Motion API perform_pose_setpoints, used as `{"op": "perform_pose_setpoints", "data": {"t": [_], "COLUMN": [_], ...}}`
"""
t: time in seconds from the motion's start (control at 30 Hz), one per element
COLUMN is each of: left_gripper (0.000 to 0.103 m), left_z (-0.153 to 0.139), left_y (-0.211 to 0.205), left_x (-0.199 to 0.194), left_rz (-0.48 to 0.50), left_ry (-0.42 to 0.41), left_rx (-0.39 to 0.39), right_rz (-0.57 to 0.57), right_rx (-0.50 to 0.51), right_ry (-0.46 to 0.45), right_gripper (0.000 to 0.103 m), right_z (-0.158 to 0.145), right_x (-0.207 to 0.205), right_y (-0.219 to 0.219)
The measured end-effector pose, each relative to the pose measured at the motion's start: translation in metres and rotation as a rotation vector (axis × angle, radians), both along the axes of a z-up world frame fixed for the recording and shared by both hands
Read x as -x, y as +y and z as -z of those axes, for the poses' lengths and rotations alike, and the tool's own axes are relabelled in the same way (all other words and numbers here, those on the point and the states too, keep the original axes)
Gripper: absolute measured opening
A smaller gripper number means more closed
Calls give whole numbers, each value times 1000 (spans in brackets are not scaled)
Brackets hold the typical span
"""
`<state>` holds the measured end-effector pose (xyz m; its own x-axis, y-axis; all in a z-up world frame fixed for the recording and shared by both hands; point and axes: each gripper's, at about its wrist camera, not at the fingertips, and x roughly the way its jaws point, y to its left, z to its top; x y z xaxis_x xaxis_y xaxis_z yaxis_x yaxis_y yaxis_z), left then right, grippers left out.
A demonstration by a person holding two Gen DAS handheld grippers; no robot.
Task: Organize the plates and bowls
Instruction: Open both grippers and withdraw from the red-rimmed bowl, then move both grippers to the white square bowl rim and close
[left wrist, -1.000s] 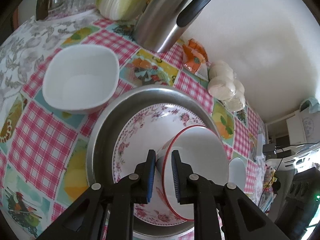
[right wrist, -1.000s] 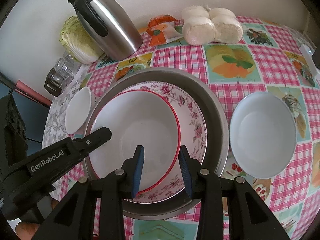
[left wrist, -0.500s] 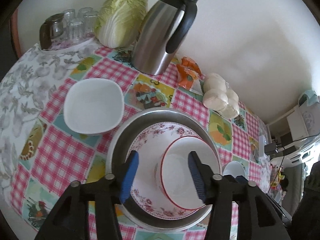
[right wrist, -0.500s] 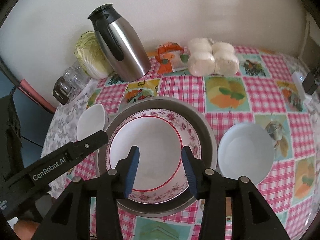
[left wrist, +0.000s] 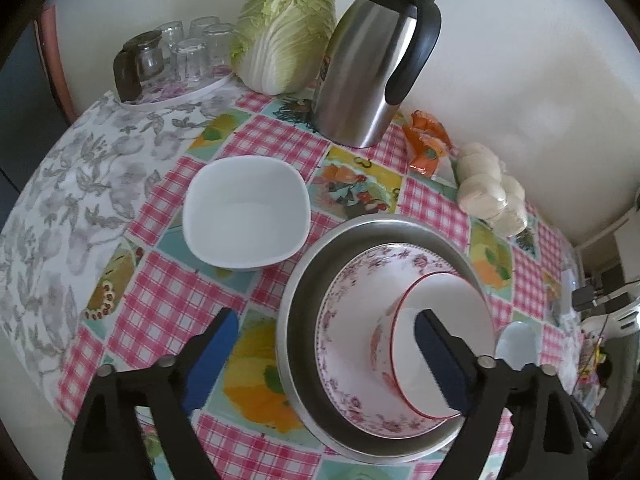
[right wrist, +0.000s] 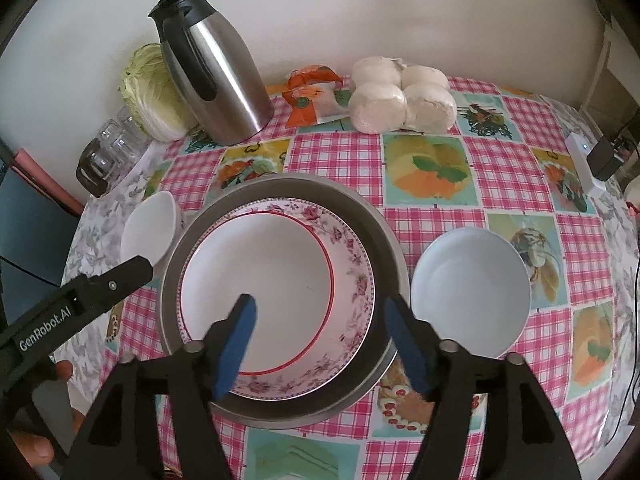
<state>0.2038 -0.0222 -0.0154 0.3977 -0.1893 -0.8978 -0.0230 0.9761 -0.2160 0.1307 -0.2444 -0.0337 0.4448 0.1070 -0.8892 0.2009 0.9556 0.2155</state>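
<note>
Steel basin (right wrist: 384, 240) sits centre frame on the table (right wrist: 516, 148), with the floral-rim plate (right wrist: 352, 280) inside it and the red-rimmed bowl (right wrist: 260, 280) nested on the plate. White square bowl (left wrist: 246, 212) is just beside the basin, upper left in the left wrist view; pale blue round bowl (right wrist: 470, 292) just beside it at right in the right wrist view. Left hand-held gripper (left wrist: 324, 356): jaws opening, wide, one blue pad over the tablecloth, the other over the red-rimmed bowl's inside, pressing on nothing. Right hand-held gripper (right wrist: 320, 344): jaws opening, mid-wide, straddling the near rims of the stack with no grip on them. Steel thermos jug (right wrist: 216, 68), napa cabbage (left wrist: 284, 32), upturned glasses (left wrist: 192, 52), orange packet (right wrist: 312, 92) and bagged buns (right wrist: 400, 96) line the wall across the top of frame.
</note>
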Motion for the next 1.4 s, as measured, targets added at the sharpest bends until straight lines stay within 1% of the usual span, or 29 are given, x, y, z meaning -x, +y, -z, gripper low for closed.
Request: {"op": "perform_pose_setpoints", "data": {"t": [0.03, 0.13, 0.37, 0.47, 0.5, 0.53, 0.57, 0.73, 0.93, 1.17, 1.3, 1.4], "left_gripper": [100, 101, 103, 103, 103, 103, 103, 103, 103, 103, 103, 103], "left_z": [1, 1, 2, 1, 2, 1, 1, 1, -4, -8, -12, -11], "left_y": [0, -1, 1, 3, 4, 5, 5, 12, 8, 14, 21, 30], "left_x": [0, 0, -1, 0, 0, 0, 0, -1, 1, 1, -2, -5], "left_rz": [2, 5, -7, -20, -28, -33, -39, -61, -32, -19, -11, -13], "left_ry": [0, -6, -8, -22, -28, -32, -35, -43, -73, -106, -139, -144], "left_rx": [-6, -15, -31, -49, -64, -72, -79, -93, -136, -140, -149, -135], "right_rz": [1, 2, 5, 4, 5, 6, 8, 9, 1, -19, -3, 9], "right_rx": [4, 25, 33, 38, 41, 42, 42, 52, 50, 65, 80, 96], "right_ry": [0, 1, 3, -2, -4, -5, -6, -10, -23, -53, -79, -108], "right_gripper": [73, 77, 77, 79, 80, 87, 91, 91, 91, 91, 91, 91], "right_z": [0, 1, 1, 0, 0, 0, 0, -1, -1, -3, -4, -6], "right_x": [0, -1, -1, -1, -1, -1, -1, -1, 0, 0, -1, -1], "right_y": [0, 0, -1, 1, 1, 1, 1, 0, 3, 12, 14, 16]}}
